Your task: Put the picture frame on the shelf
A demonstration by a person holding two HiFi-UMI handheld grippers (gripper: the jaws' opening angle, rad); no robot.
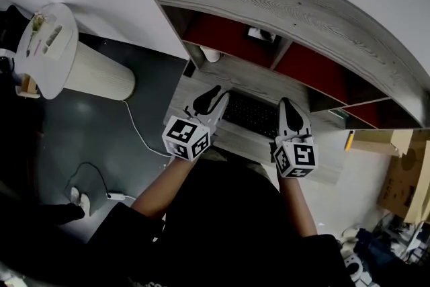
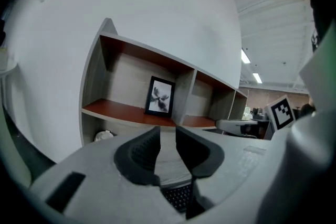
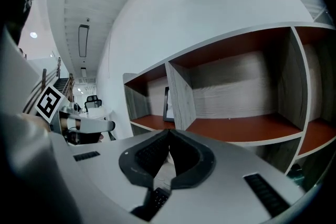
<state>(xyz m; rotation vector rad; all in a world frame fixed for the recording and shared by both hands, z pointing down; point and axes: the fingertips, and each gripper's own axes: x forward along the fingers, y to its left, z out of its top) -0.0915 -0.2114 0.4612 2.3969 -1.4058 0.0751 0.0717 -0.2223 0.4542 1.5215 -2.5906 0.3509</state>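
Head view: one picture frame (image 1: 261, 34) on one shelf (image 1: 282, 3).

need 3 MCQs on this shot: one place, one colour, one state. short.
1. Where on the shelf is the picture frame?
A flat on its top; B upright in a compartment; C hanging off its side.
2. Colour of the compartment floors?
A red-brown; B blue; C yellow.
3. The left gripper is:
A clamped on the frame; B empty, jaws slightly apart; C clamped on a cup.

1B: it stands on a compartment floor beside a divider.
2A: the boards read red-brown in every view.
3B: only a bare gap shows between its jaws.
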